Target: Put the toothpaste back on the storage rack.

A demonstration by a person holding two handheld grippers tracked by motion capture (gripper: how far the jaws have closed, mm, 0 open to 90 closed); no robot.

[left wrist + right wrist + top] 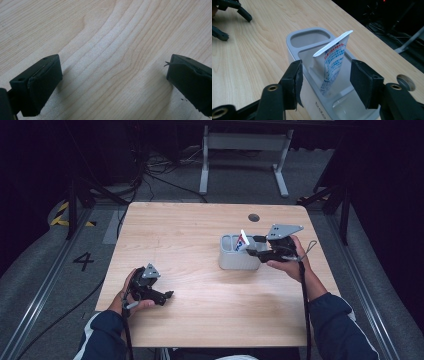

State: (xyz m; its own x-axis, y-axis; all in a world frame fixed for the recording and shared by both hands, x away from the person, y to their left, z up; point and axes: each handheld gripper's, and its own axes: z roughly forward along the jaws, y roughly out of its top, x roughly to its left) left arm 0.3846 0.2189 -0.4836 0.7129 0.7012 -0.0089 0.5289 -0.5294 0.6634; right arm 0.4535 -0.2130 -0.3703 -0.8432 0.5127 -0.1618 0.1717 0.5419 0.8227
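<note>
— Jaws first: how do yours stand on the right gripper (pixel 325 83)?

— Spread, one pad on each side of the white squeeze tube with blue and red print (pixel 333 65), and neither pad presses on it. You have let it go, as I read it. The tube stands tilted in the near compartment of the pale grey plastic two-compartment holder (pixel 294 40), crimped end up, leaning on the holder's wall. The far compartment looks bare.

— So the placing is done?

— It seems so: the tube rests in the holder on its own. What is left for you is to draw the right gripper back clear of the rim without nudging the tube.

— And my other hand?

— Your left gripper (pixel 159 295) sits low over the light wooden desk (pixel 200 235), well apart from the holder. Its jaws are spread too, with bare wood grain between them; it holds nothing.
</note>
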